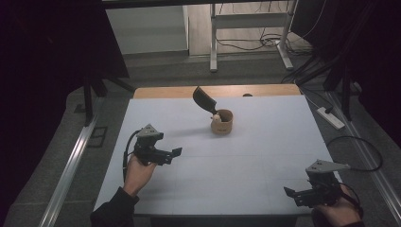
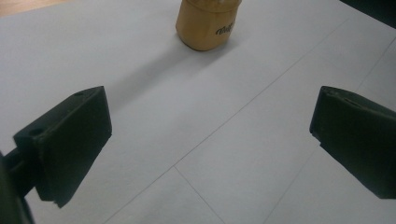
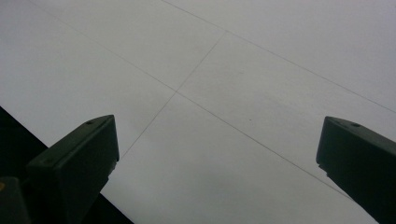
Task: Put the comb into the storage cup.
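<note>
A tan wooden cup (image 1: 221,122) stands upright on the white table (image 1: 265,156), a little behind its middle. A black flat-bladed tool (image 1: 204,100) leans out of the cup to the upper left, beside a small pale object at the rim. My left gripper (image 1: 174,155) hovers over the table's left side, open and empty, pointing right toward the cup. In the left gripper view the cup (image 2: 208,25) lies ahead of the wide-apart jaws of that gripper (image 2: 210,140). My right gripper (image 1: 292,195) is at the near right corner, open and empty, and the right gripper view has it (image 3: 217,158) over bare table.
A wooden strip (image 1: 217,91) runs along the table's far edge. On the floor are a power strip (image 1: 331,118) at the right, cables, and metal frame legs (image 1: 213,42) behind. The table's near edge (image 3: 28,135) shows as a dark drop-off in the right gripper view.
</note>
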Tool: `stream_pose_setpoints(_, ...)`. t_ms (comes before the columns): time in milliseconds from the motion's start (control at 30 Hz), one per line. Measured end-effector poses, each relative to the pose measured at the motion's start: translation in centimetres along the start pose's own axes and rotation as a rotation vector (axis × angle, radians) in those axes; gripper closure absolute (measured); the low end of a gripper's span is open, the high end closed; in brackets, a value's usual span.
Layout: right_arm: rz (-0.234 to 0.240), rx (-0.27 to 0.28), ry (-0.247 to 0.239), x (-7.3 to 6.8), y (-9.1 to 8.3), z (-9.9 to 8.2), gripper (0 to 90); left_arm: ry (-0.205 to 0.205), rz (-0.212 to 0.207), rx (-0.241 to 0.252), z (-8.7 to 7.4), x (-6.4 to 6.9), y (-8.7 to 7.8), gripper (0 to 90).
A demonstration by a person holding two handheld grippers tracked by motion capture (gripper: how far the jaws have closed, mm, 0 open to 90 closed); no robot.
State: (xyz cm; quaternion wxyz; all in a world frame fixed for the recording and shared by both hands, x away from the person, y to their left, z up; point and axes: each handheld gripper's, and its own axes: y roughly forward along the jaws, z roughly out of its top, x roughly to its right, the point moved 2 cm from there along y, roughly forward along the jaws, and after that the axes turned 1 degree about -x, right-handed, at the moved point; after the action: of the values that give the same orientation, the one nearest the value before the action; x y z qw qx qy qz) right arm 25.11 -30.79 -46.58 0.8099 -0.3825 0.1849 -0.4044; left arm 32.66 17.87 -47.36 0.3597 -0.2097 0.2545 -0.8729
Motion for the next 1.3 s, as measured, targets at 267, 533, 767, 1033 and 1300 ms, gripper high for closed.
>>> stream_pose_setpoints(267,0.000,0.001,0.001,0.0,0.0,0.0,0.0,-0.009,0.001,0.001,-0.5,0.2,-0.5,0.0)
stream_pose_setpoints(533,0.000,0.002,0.003,0.0,0.0,0.0,0.0,-0.017,0.006,0.000,-1.1,0.4,-1.2,0.0)
stream_pose_setpoints(767,-0.002,0.002,0.002,0.0,0.0,0.0,0.0,-0.020,0.019,-0.006,-1.7,0.5,-1.9,0.0)
stream_pose_setpoints(1033,-0.003,0.000,-0.001,0.0,0.0,0.0,0.0,-0.025,0.031,-0.007,-2.5,0.7,-2.7,0.0)
stream_pose_setpoints(1300,-0.004,-0.002,-0.001,0.0,0.0,0.0,0.0,-0.033,0.043,-0.007,-3.3,1.0,-3.6,0.0)
